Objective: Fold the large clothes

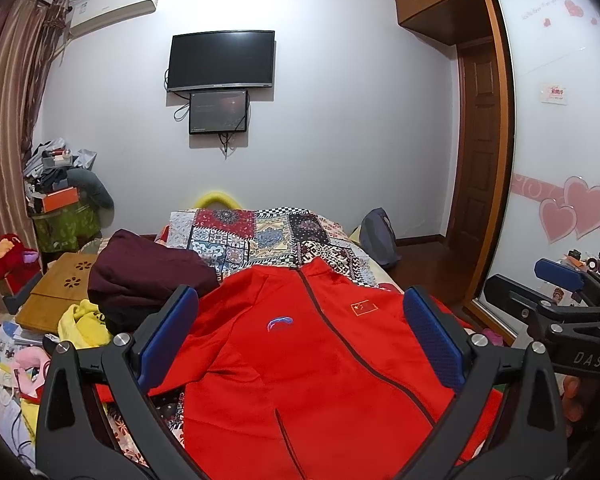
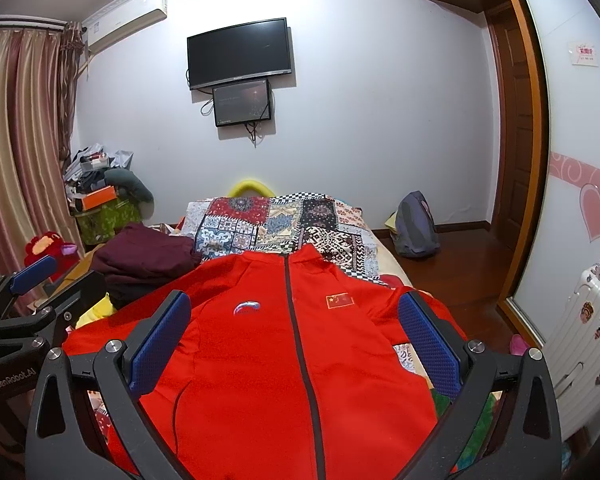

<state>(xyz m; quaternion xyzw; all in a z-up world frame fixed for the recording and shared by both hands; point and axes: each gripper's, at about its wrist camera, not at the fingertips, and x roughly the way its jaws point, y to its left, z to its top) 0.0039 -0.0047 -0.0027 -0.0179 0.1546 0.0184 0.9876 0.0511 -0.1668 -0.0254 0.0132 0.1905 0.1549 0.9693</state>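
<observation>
- Red jacket [image 2: 284, 360] — zipped, spread front-up on the bed [image 2: 272, 220].
- Left gripper [image 1: 300, 344] and right gripper [image 2: 294, 344] — fingers wide apart, holding nothing, above the jacket.

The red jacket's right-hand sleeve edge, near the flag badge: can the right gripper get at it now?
Probably yes. The right gripper is open above the red jacket, which lies flat, zipped, front up. Nothing covers the cloth near the flag badge.

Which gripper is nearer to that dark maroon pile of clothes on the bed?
Left. The left gripper hovers open over the red jacket with the maroon pile just beyond its left fingertip; the right gripper, also open, sits further right.
</observation>
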